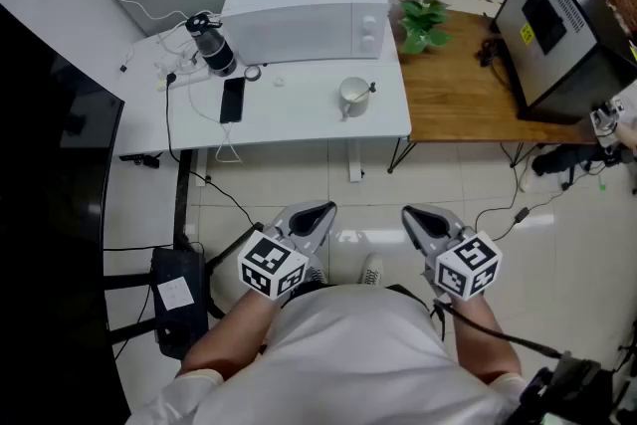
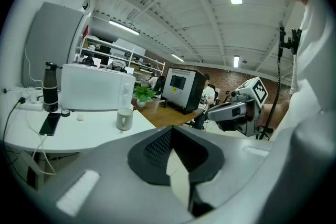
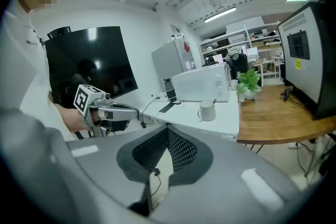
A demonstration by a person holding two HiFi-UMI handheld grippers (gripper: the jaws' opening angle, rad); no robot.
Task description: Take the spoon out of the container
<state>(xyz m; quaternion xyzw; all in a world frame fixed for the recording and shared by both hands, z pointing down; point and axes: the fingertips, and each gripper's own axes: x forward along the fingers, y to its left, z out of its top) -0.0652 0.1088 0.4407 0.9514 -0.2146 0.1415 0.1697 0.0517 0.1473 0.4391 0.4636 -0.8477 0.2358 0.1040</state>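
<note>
A white mug [image 1: 352, 96] stands on the white table [image 1: 299, 119], in front of the microwave, with a spoon [image 1: 370, 89] leaning out of it to the right. The mug [image 2: 124, 118] also shows in the left gripper view, and both mug [image 3: 207, 110] and spoon handle [image 3: 214, 102] in the right gripper view. My left gripper [image 1: 320, 211] and right gripper [image 1: 416, 214] are held side by side close to my body, over the floor and well short of the table. Both are shut with nothing between the jaws.
On the table are a white microwave [image 1: 304, 5], a dark bottle [image 1: 212, 45], a black phone [image 1: 231, 100] and cables. A wooden desk [image 1: 468, 85] with a plant [image 1: 423, 23] and a monitor [image 1: 557, 25] adjoins on the right. A black box [image 1: 177, 299] sits on the floor at left.
</note>
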